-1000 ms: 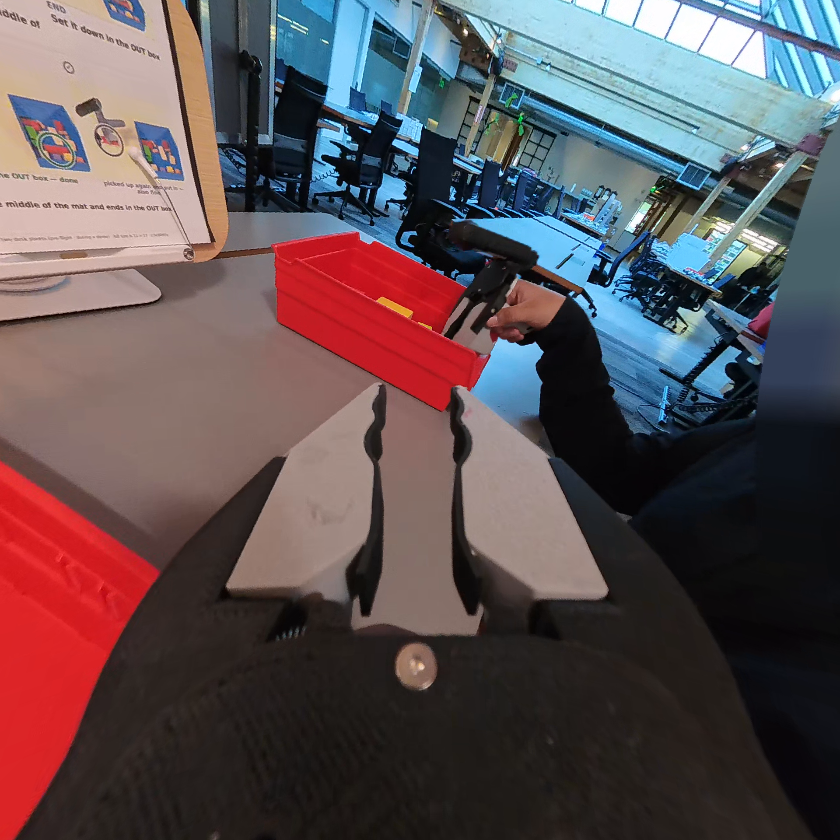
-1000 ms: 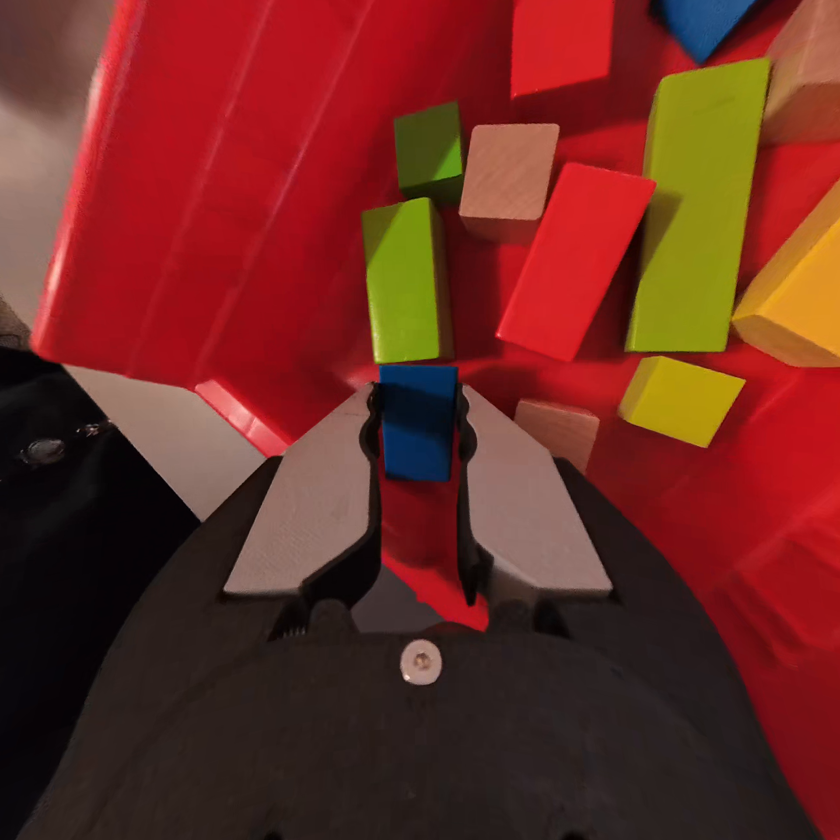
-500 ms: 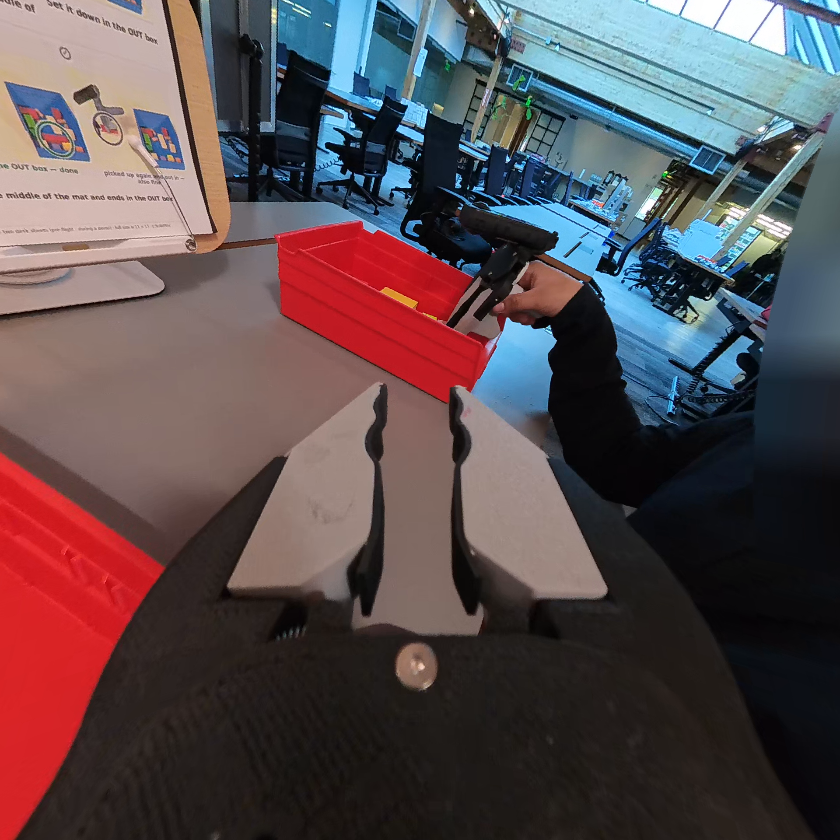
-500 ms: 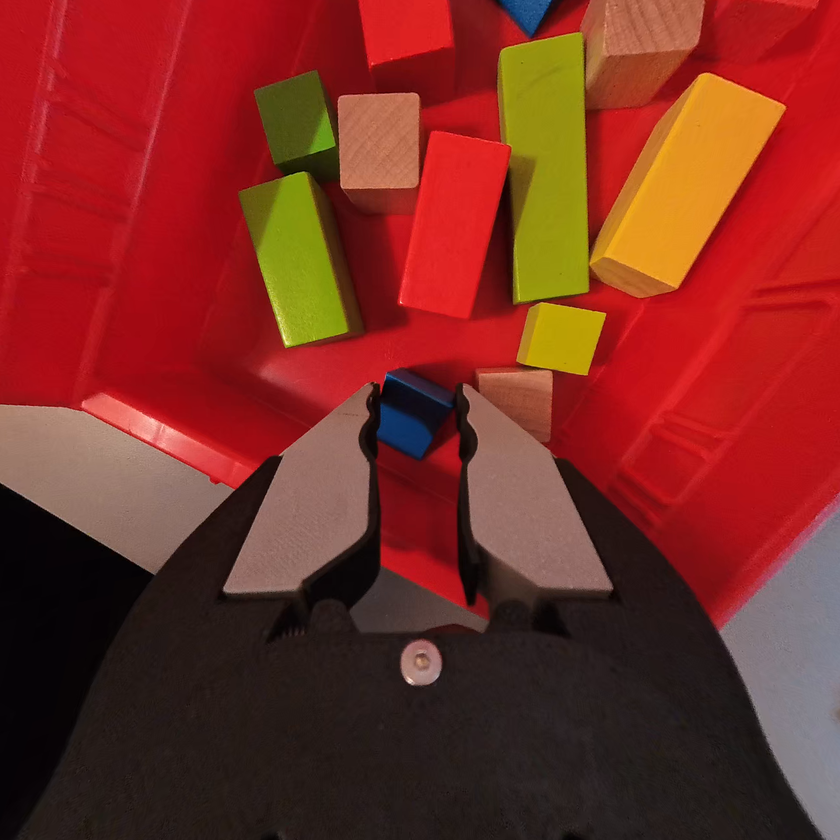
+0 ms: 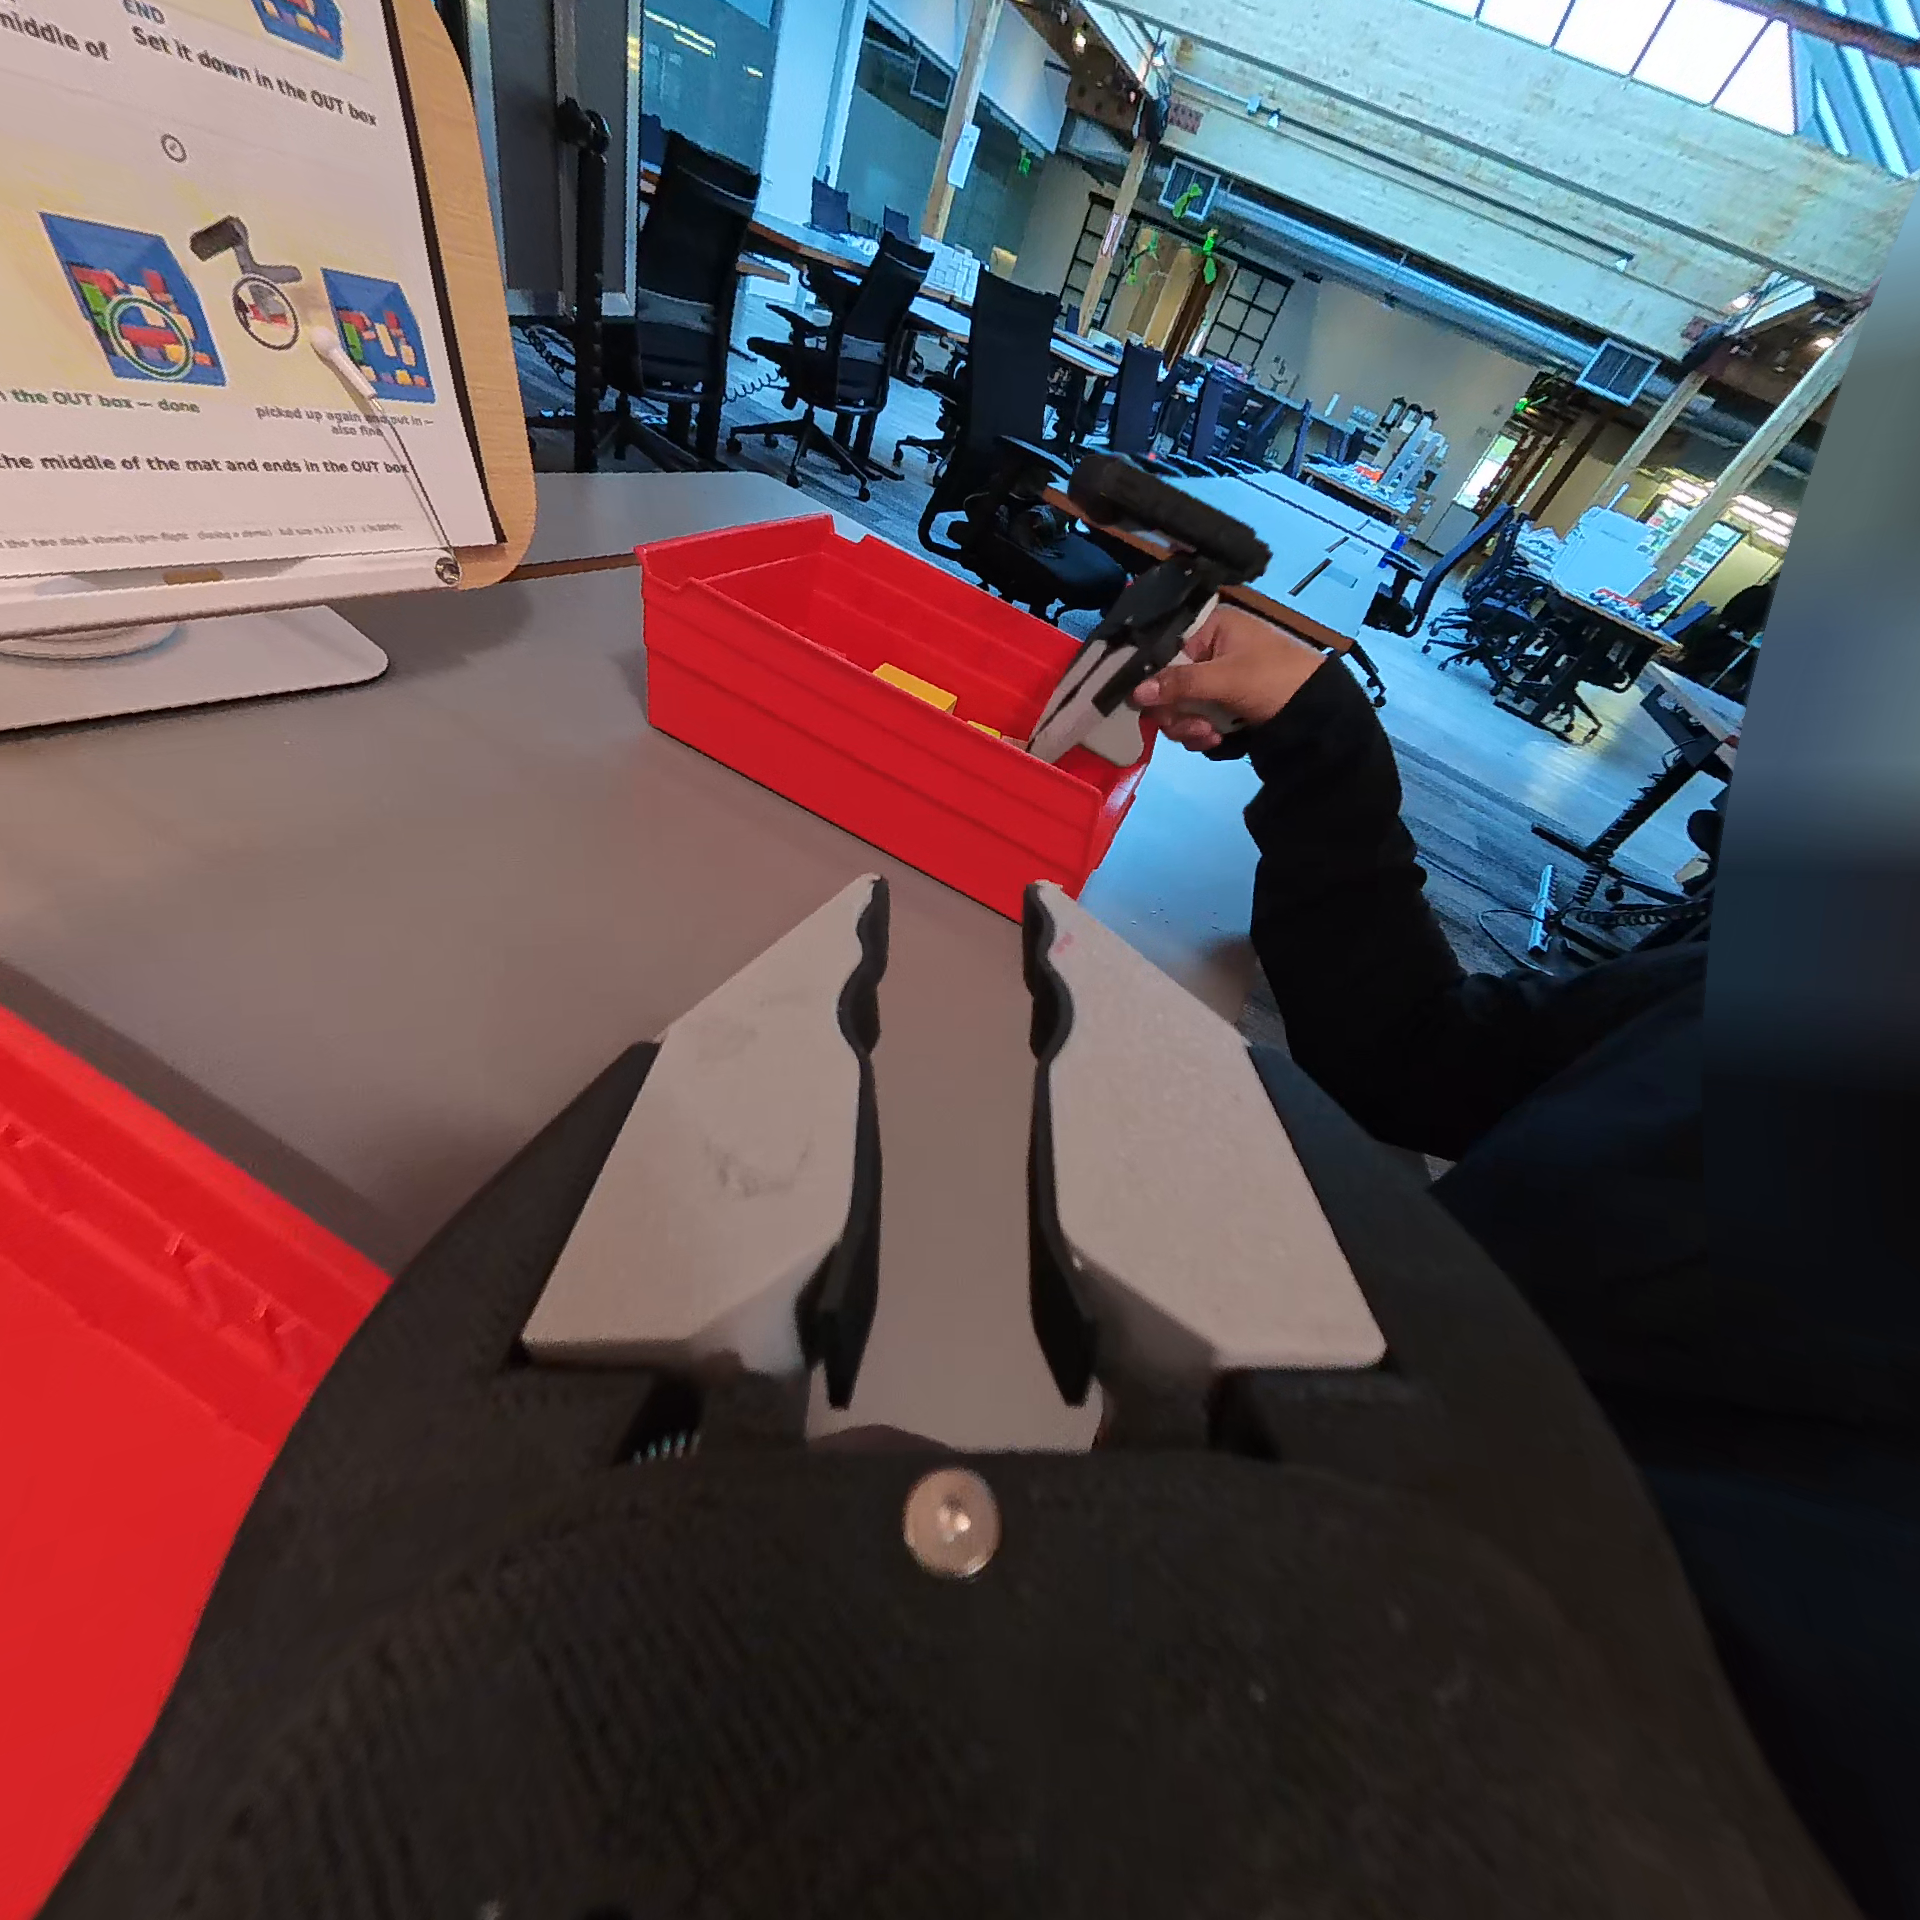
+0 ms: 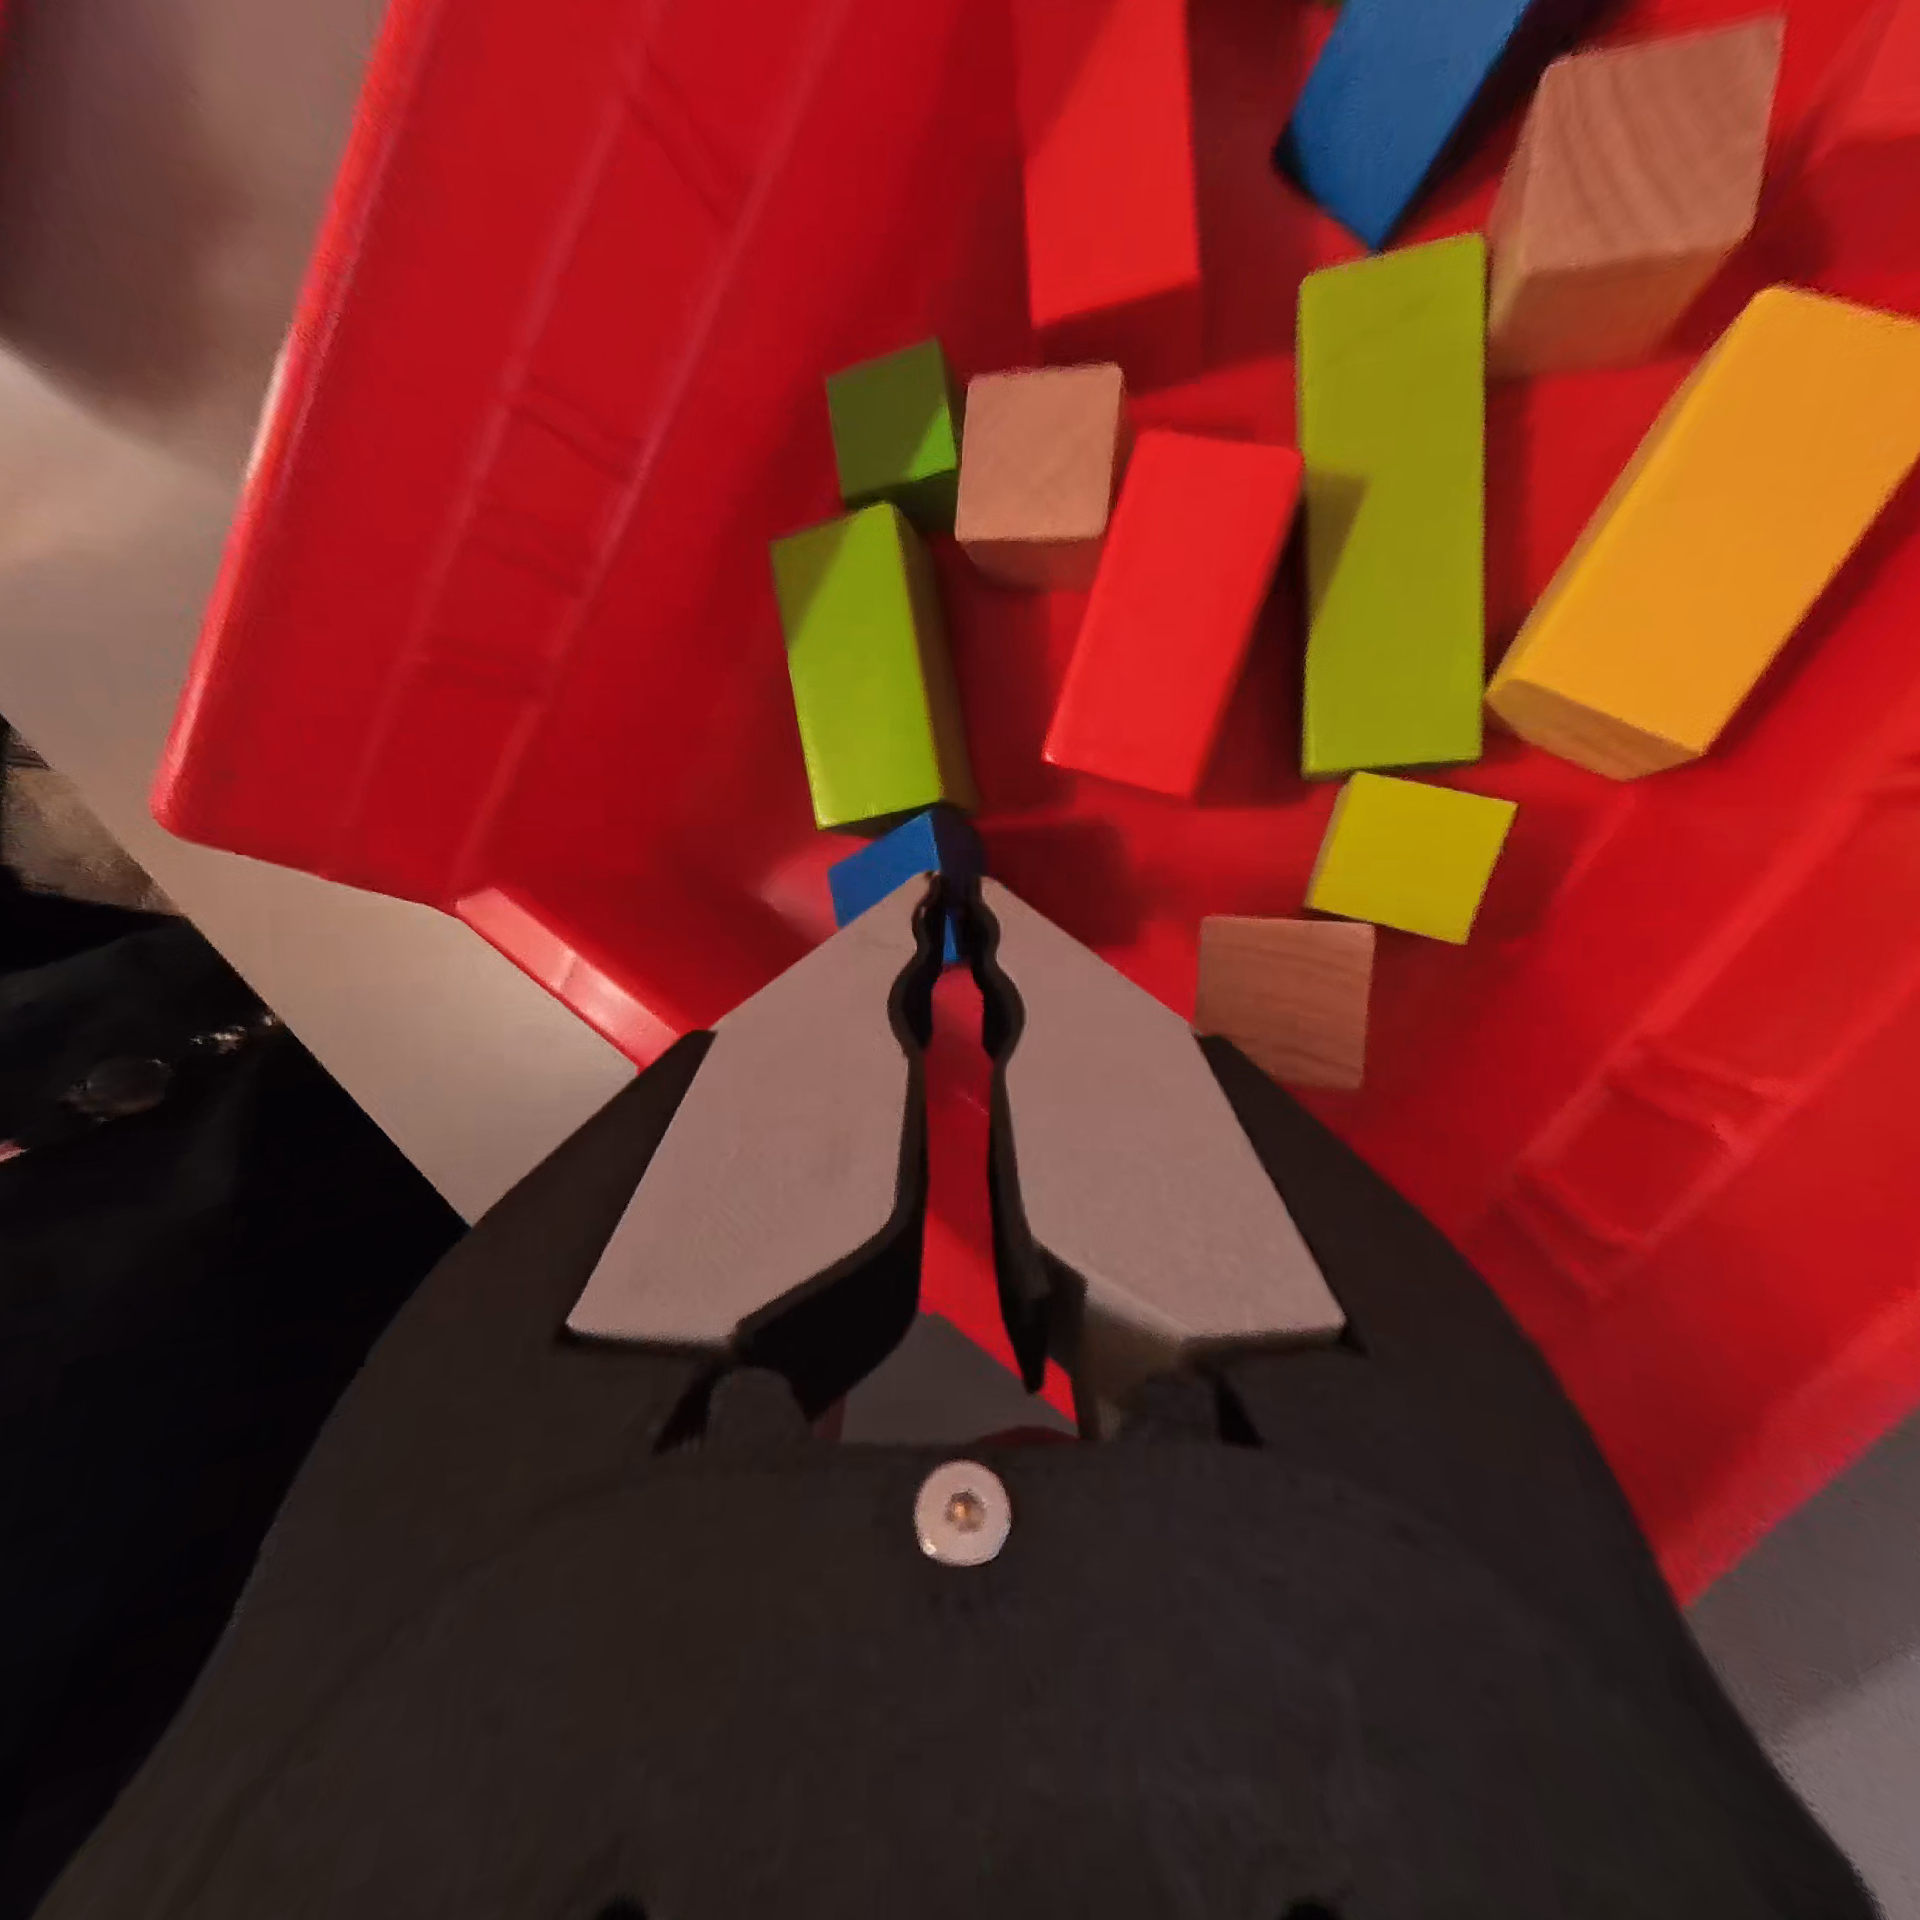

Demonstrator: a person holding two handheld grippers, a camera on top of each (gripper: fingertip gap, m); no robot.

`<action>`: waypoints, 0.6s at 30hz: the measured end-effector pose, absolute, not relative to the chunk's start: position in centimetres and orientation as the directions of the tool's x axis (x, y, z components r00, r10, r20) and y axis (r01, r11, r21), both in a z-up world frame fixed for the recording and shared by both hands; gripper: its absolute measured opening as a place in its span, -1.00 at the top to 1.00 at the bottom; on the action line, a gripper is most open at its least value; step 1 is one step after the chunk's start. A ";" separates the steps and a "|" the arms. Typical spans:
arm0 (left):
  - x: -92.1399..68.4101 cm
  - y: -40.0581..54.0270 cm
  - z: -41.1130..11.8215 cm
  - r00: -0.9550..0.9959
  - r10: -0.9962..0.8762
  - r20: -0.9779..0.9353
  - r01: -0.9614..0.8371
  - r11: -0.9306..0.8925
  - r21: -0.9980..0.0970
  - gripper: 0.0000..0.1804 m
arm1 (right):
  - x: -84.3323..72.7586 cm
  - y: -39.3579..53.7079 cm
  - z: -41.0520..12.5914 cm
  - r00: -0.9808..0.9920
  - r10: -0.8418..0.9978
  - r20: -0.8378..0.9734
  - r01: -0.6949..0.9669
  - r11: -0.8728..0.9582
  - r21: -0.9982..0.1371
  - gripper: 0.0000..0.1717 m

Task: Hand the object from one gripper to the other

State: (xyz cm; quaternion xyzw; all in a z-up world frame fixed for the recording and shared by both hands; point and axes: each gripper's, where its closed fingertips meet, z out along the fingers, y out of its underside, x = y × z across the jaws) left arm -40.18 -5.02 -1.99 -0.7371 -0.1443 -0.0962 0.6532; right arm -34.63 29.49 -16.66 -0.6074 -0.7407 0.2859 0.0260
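My right gripper [image 6: 951,896] is shut inside the red bin [image 6: 520,468], its fingertips together. A small blue block [image 6: 883,860] lies on the bin floor just past and left of the tips, touching a light green block [image 6: 862,665]; the pads do not clamp it. My left gripper [image 5: 956,896] is open and empty above the grey table [image 5: 364,883]. The left wrist view shows the right gripper [image 5: 1055,727], held by a hand, dipping into the near end of the red bin [image 5: 831,758].
The bin holds several more blocks: red [image 6: 1174,613], long green [image 6: 1392,499], yellow [image 6: 1704,530], lime [image 6: 1408,857], plain wood [image 6: 1283,997]. A second red bin [image 5: 125,1351] lies at my left gripper's left. A stand with an instruction sheet [image 5: 208,291] is at the table's back left.
My right gripper's pads came together; the blue block that stood between them slipped out ahead and to the left, and now lies on the bin floor. The left gripper hardly moved.
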 end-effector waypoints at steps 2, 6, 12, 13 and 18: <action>-40.1 -5.0 -2.0 0.941 0.086 0.329 0.337 -0.108 -0.935 0.76 | -34.7 30.2 -16.5 -0.235 0.933 -0.271 0.885 0.091 -0.457 1.00; -40.0 -4.9 -2.0 0.942 0.087 0.325 0.333 -0.112 -0.936 0.77 | -34.3 29.4 -15.8 -0.288 0.930 -0.230 0.867 0.151 -0.475 0.98; -39.9 -4.7 -2.2 0.942 0.084 0.326 0.334 -0.121 -0.935 0.77 | -34.6 29.7 -16.6 -0.311 0.943 -0.119 0.866 0.230 -0.444 1.00; -39.9 -4.8 -2.2 0.942 0.086 0.324 0.333 -0.121 -0.935 0.77 | -34.7 30.1 -16.7 -0.288 0.951 -0.115 0.873 0.211 -0.440 1.00; -40.0 -4.9 -2.2 0.941 0.086 0.326 0.335 -0.117 -0.935 0.77 | -34.5 31.6 -17.8 -0.236 0.970 -0.062 0.904 0.196 -0.381 1.00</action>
